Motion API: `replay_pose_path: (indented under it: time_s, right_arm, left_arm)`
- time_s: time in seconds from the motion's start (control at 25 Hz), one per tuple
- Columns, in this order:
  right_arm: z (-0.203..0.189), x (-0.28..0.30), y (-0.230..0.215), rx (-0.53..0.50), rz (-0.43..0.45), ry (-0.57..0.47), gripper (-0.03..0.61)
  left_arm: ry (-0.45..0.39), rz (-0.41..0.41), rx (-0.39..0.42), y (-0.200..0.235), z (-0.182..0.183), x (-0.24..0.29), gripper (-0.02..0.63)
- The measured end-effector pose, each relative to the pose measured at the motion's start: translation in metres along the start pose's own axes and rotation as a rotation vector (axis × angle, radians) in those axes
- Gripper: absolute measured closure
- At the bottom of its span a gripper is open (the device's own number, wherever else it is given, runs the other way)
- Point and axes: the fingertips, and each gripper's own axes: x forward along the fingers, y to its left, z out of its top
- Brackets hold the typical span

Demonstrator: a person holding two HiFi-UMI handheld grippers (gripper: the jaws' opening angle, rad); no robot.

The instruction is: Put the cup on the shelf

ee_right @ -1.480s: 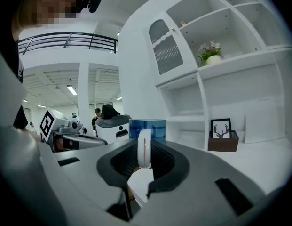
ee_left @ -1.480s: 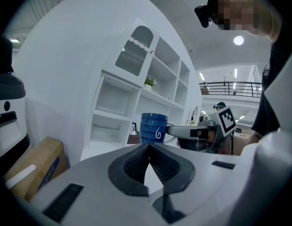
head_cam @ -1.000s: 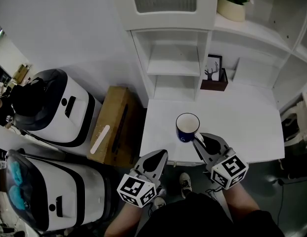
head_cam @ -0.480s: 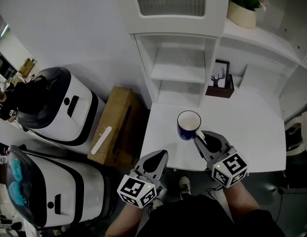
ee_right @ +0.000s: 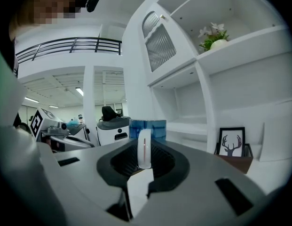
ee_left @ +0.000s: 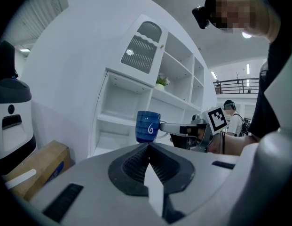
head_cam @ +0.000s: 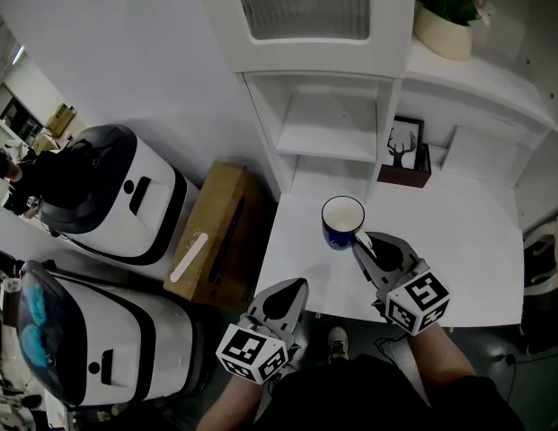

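Right gripper [head_cam: 361,248]: jaws clamped on the white handle [ee_right: 144,147] of the blue cup [head_cam: 342,221]. The cup is upright, its white inside showing, over the white desk [head_cam: 458,241] in front of the white shelf unit [head_cam: 331,142]. Whether its base touches the desk cannot be told. Left gripper [head_cam: 295,287]: jaws pressed together with nothing between them, at the desk's near edge and apart from the cup. At the back of the desk, a framed deer picture [head_cam: 403,144] stands on a dark brown base. A potted plant [head_cam: 445,21] sits on the ledge above. Left of the desk are a cardboard box [head_cam: 216,232] and two white machines [head_cam: 117,196].
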Motion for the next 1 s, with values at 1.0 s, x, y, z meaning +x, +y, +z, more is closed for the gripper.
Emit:
replay_pose_path:
  time_s: [1.0]
  right_arm:
    - [0.024,0.035,-0.038,-0.020,0.044,-0.026,0.532]
  left_arm:
    - [0.002,0.044,0.012,0.006,0.020,0.030,0.609]
